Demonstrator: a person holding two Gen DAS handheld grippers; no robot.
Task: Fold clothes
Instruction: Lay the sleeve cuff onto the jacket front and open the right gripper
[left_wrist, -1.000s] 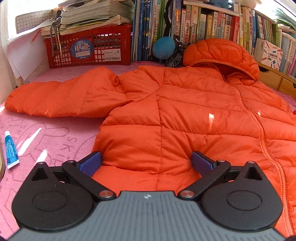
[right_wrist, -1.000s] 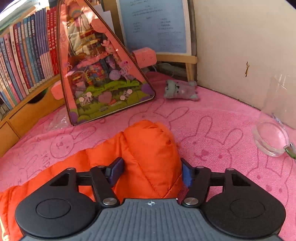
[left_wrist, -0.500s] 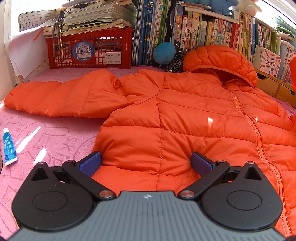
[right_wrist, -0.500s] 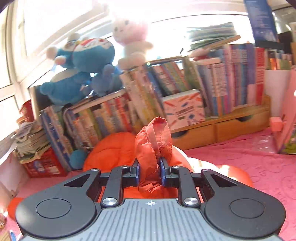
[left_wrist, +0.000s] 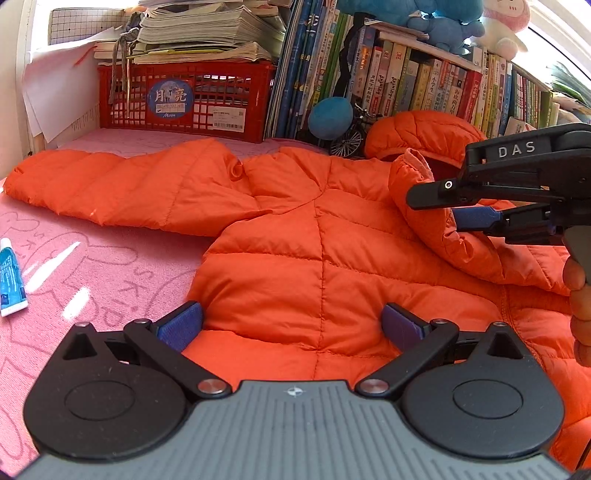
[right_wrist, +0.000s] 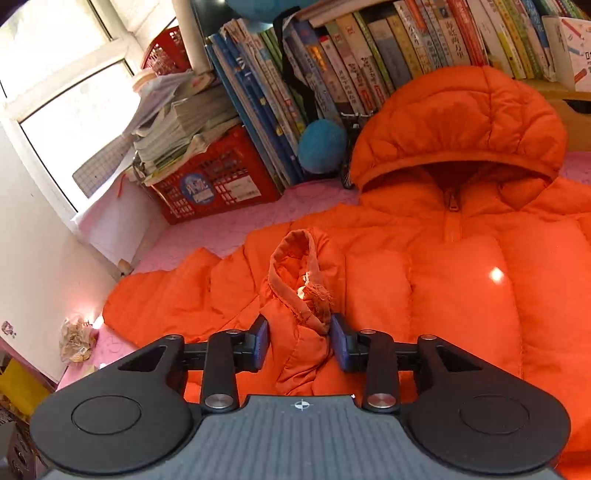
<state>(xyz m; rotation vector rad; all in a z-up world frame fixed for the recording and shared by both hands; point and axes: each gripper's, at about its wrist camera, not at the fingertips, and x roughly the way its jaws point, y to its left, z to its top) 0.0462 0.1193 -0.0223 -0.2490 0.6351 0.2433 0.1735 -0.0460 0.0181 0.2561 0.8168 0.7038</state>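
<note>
The orange puffer jacket (left_wrist: 314, 258) lies front up on the pink bunny-print cover (left_wrist: 92, 266), hood (right_wrist: 458, 122) toward the row of books (left_wrist: 424, 85), directly ahead of both grippers.

The left gripper (left_wrist: 291, 325) points forward and somewhat downward at the jacket's lower hem. Its jaws stand wide apart, and the blue pads (left_wrist: 179, 326) flank a broad stretch of the hem without pressing on it; whether the pads graze the fabric is hard to judge from this low angle. One sleeve (left_wrist: 122, 184) stretches flat away to the left of this gripper, and a small blue-and-white tube (left_wrist: 11, 273) lies on the cover further left.

The right gripper (right_wrist: 299, 343) comes in from the right side of the left wrist view, held sideways over the jacket's chest, with a person's fingers (left_wrist: 578, 295) curled around its handle. It also tilts downward. Its jaws are opening: the other sleeve (right_wrist: 303, 295), folded across the jacket's front, sits between them with its frayed cuff standing up just beyond the tips, and small gaps show between the pads and the cloth, so the sleeve is let go rather than pinched.

Beyond the jacket, past the left gripper's left finger, a red plastic crate (left_wrist: 184, 103) carries a stack of papers.
</note>
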